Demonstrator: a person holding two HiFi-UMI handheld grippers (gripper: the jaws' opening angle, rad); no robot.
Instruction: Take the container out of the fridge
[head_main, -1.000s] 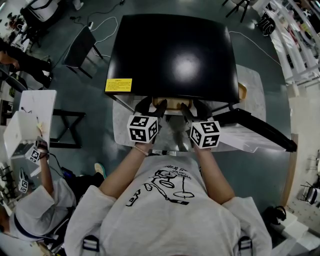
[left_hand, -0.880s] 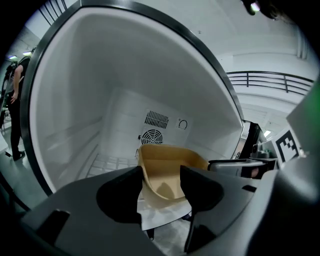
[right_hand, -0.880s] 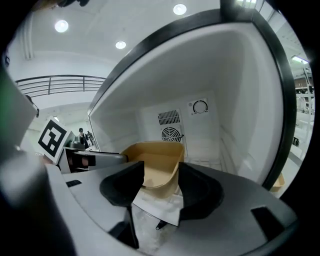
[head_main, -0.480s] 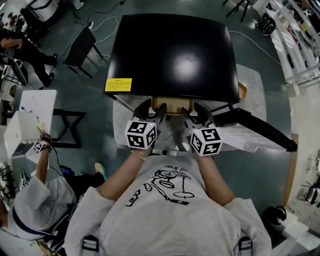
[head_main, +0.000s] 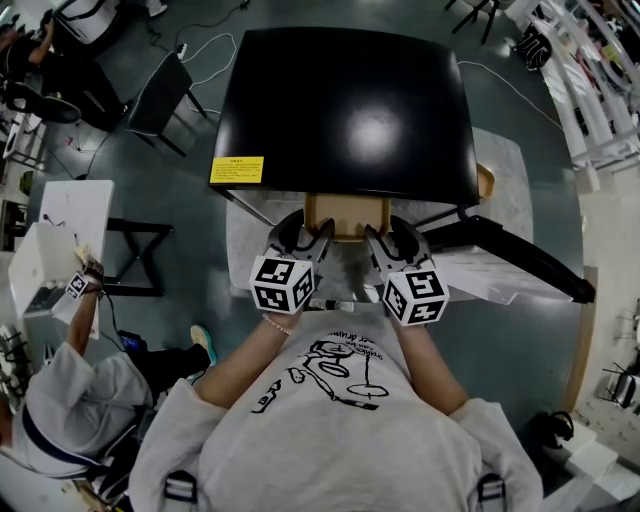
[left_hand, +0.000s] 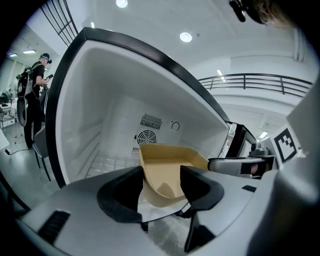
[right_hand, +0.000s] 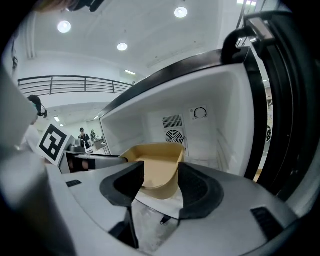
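A tan open container (head_main: 345, 213) sticks out of the front of the black-topped fridge (head_main: 350, 110), over its lower edge. My left gripper (head_main: 303, 237) is shut on the container's left front corner and my right gripper (head_main: 384, 240) on its right front corner. In the left gripper view the container (left_hand: 167, 172) sits between the jaws of the left gripper (left_hand: 161, 186), with the white fridge interior (left_hand: 100, 130) behind. The right gripper view shows the container (right_hand: 157, 167) in the right gripper (right_hand: 161, 182) the same way.
The fridge door (head_main: 520, 260) stands open to the right, also seen as the door (right_hand: 287, 100) close beside my right gripper. The fridge rests on a pale marble table (head_main: 505, 165). A person (head_main: 60, 400) stands at a white table on the left.
Both grippers have drawn back toward my body, and the container has slid further out of the fridge with them.
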